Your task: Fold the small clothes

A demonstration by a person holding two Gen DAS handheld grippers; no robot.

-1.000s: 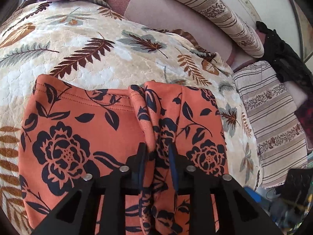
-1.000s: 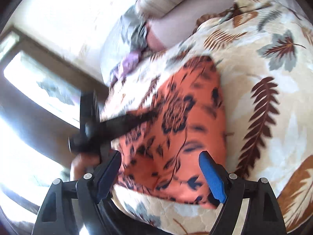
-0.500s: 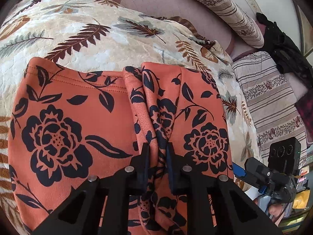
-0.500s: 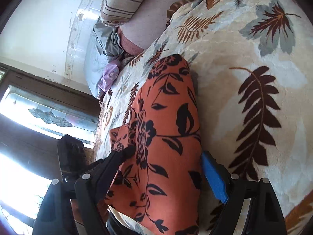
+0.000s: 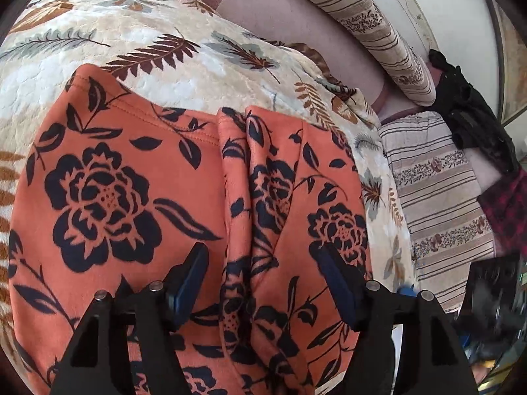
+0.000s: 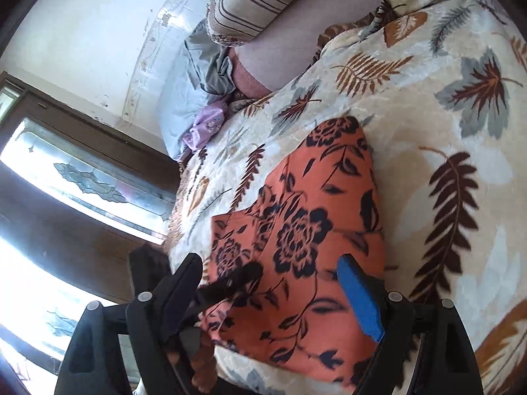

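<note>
An orange garment with black flowers [image 5: 131, 191] lies folded on a leaf-print quilt [image 5: 138, 52]. A bunched ridge of its cloth [image 5: 243, 197] runs down the middle. My left gripper [image 5: 263, 273] is open, its fingers on either side of that ridge, just above the cloth. In the right wrist view the same garment [image 6: 316, 217] lies flat on the quilt [image 6: 461, 131]. My right gripper [image 6: 273, 283] is open and empty over the garment's near edge. The left gripper's black finger shows there [image 6: 230, 284] resting on the cloth.
Striped bolster pillows [image 5: 378, 23] and a striped cushion [image 5: 441, 197] lie along the bed's far and right side. A black item [image 5: 474, 112] sits at the right. A lilac cloth [image 6: 204, 125] and grey-blue pillow [image 6: 184, 92] lie near the window [image 6: 82, 177].
My left gripper was shut on the garment's middle ridge and has opened, letting it go. My right gripper has swung over the garment's near edge, still open.
</note>
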